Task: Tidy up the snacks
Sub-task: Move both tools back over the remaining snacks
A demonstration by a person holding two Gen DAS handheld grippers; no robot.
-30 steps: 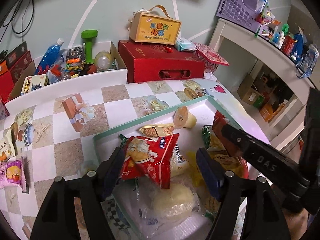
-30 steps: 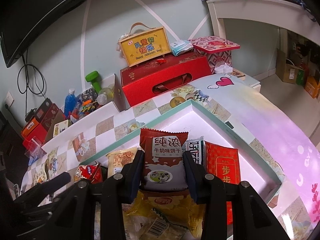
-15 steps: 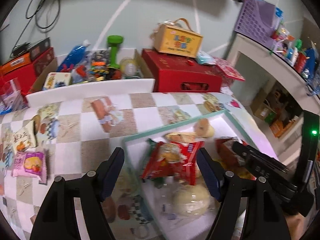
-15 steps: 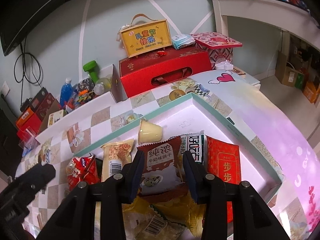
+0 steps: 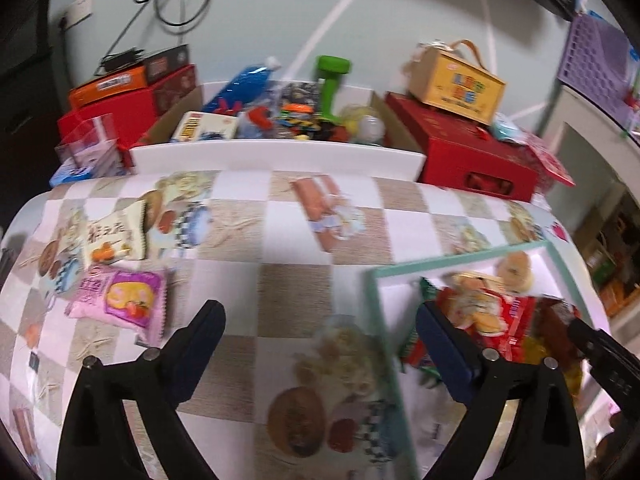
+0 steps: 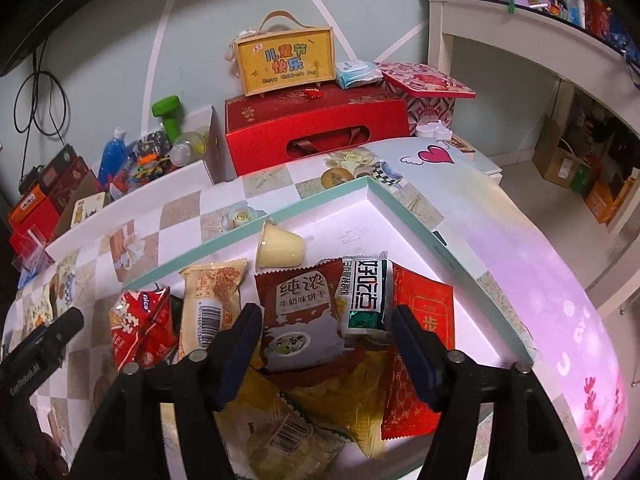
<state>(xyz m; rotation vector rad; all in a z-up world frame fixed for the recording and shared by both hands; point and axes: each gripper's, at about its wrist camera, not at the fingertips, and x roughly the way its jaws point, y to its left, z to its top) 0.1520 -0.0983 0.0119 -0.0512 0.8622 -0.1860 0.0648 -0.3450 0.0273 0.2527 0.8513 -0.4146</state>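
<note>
Left gripper (image 5: 320, 340) jaws just opened wide, nothing between them, over bare checkered tablecloth (image 5: 288, 240); the red snack bag (image 5: 484, 320) lies in the teal-rimmed tray (image 5: 374, 300) at its 3 o'clock. Right gripper (image 6: 326, 338) jaws just opened too, pads apart from the brown biscuit packet (image 6: 300, 320) lying between them in the tray. Pink packet (image 5: 124, 298) sits on the cloth at 9 o'clock of the left gripper.

Glossy foil snack packets (image 6: 300, 320); smooth printed tablecloth (image 5: 280, 232) (matt tray (image 6: 320, 200)).
</note>
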